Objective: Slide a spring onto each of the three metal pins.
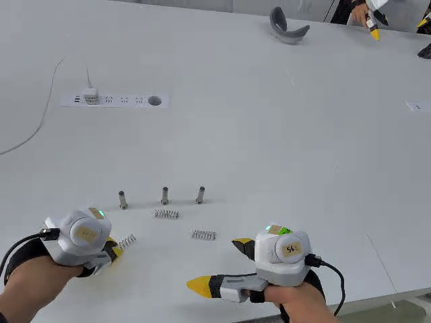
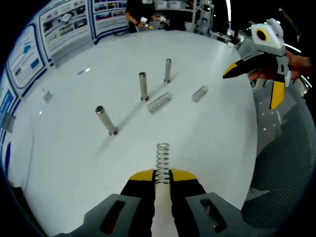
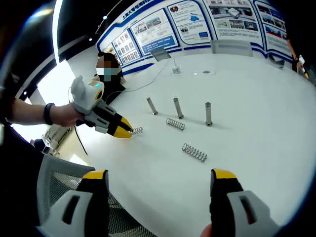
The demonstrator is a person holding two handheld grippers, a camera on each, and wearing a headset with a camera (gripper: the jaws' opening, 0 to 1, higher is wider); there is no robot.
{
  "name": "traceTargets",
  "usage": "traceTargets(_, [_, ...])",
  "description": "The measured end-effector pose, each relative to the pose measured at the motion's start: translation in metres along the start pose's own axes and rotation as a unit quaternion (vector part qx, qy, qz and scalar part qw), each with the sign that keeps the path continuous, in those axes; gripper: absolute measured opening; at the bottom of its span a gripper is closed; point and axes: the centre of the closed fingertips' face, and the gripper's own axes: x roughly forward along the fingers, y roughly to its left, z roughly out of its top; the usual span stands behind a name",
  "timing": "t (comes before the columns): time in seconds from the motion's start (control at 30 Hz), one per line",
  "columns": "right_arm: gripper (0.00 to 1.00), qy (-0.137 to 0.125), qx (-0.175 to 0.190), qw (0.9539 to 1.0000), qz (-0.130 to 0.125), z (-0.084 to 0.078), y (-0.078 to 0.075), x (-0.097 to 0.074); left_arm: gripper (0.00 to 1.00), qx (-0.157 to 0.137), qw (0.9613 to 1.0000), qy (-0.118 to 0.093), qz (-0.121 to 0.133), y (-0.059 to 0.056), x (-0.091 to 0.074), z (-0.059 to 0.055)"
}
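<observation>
Gripping a short coil spring [image 2: 162, 159] by one end, our left tongs [image 2: 157, 174] sit nearly closed, low over the white bench [image 1: 269, 134]. Three bare metal pins [image 1: 164, 196] stand upright in a row ahead of us, two more springs [image 1: 166, 214] lying just before them. Our right tongs [image 3: 159, 174] gape wide, empty, near the bench's front edge; beyond the pins we see broad open surface.

sticker [image 1: 291, 249] on right claw [image 1: 219, 264] | "15", faint | wall posters [image 3: 197, 19] | illegible
</observation>
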Motion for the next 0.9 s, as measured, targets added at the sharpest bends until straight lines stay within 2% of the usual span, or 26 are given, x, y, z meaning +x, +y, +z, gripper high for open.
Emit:
traceTargets(0.23, [0.84,-0.001,0.000,0.9999,0.011,0.003,0.006,0.001,0.10,-0.003,0.9999,-0.013,-0.004,-0.010,-0.011,0.006])
traceTargets(0.37, [0.82,-0.020,0.013,0.9996,0.015,0.012,0.006,-0.003,0.10,0.000,0.9997,-0.023,-0.009,-0.018,-0.019,0.011])
traceTargets(0.5, [0.81,-0.023,0.016,0.9994,0.017,0.013,0.006,-0.004,0.10,0.005,0.9996,-0.027,-0.011,-0.021,-0.024,0.012])
traceTargets(0.7, [0.76,-0.025,0.017,0.9992,0.025,0.014,0.008,-0.003,0.10,0.016,0.9990,-0.039,-0.015,-0.028,-0.035,0.024])
traceTargets(0.9, [0.64,-0.036,0.025,0.9975,0.056,0.022,0.021,-0.002,0.10,0.030,0.9980,-0.050,-0.023,-0.038,-0.039,0.038])
